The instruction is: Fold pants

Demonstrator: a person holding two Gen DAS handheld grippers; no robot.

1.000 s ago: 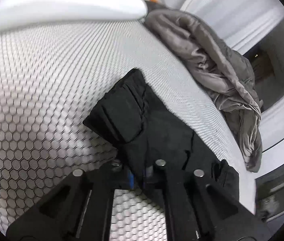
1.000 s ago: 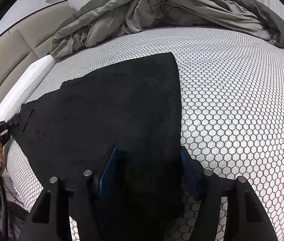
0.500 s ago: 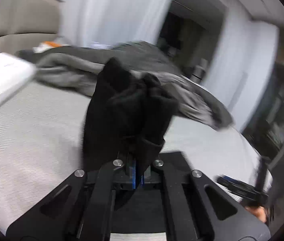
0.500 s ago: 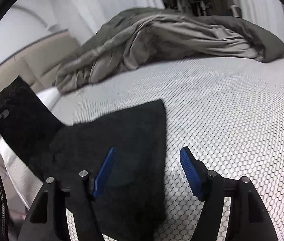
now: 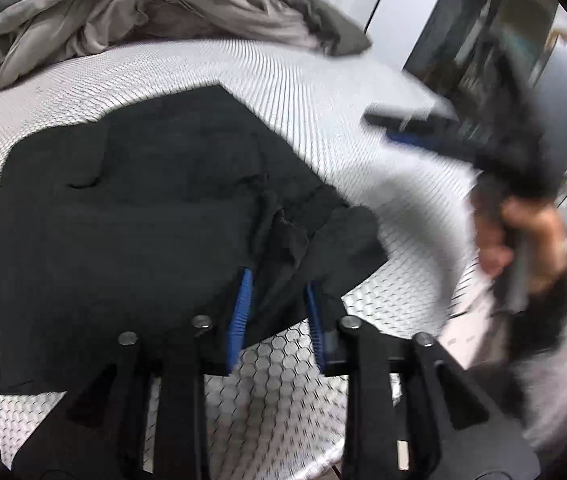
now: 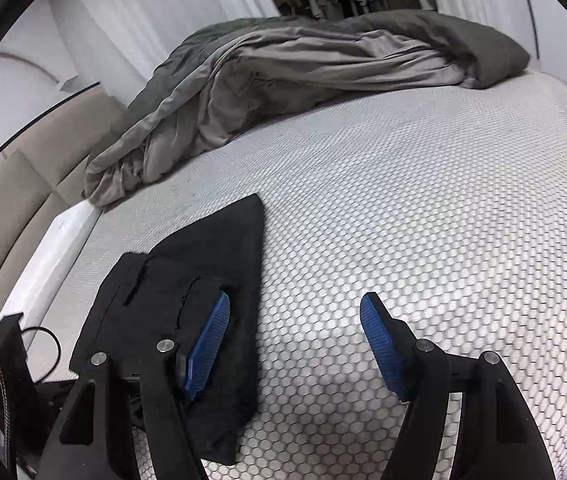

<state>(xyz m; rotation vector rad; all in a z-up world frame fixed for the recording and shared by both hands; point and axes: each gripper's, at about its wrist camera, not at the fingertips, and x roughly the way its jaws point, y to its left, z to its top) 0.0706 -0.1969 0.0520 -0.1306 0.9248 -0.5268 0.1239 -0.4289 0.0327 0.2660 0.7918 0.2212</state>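
Note:
The black pants lie folded over on the honeycomb-patterned mattress. My left gripper hovers over their near right corner. Its jaws are opening, with a bunched fold of the pants loose between the blue pads. In the right wrist view the pants sit at lower left. My right gripper stands open above the mattress just right of the pants' edge, with nothing between its fingers. Its left pad overlaps the cloth in the picture. A person's hand holds that gripper, blurred, at the right of the left wrist view.
A crumpled grey duvet is heaped along the far side of the bed. A beige padded headboard and a white ledge run along the left. Bare mattress stretches right of the pants. Dark shelving stands beyond the bed.
My left gripper swung the pants' end it held across and down onto the rest, then its jaws parted. The right gripper lifted back off the pants, its fingers a bit wider.

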